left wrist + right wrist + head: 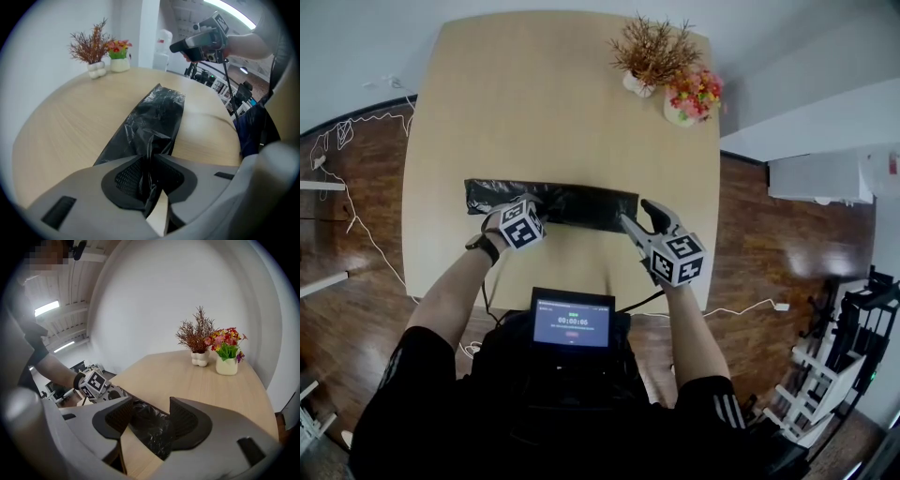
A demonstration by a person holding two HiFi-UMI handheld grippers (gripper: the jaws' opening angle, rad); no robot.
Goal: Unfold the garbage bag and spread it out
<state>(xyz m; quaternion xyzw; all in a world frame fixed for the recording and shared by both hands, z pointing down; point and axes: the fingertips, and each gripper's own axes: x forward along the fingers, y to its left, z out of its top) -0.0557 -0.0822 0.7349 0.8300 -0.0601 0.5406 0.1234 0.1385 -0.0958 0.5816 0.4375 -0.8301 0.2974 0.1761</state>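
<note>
The bag point(551, 202) lies folded in a long strip across the near half of the table point(553, 103). Our left gripper point(151, 174) has its jaws almost together, pinching a thin ridge of film at the left end. Our right gripper point(149, 420) gapes wide at the right end, pressing nothing. If we pull now, we risk dragging the whole strip, or the small pinch may slip or tear.

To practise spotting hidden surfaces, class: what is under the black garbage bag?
The garbage bag lies on the wooden table; bare tabletop shows all round it. The left tool pinches one end. The strip directly beneath is covered and cannot be seen.
</note>
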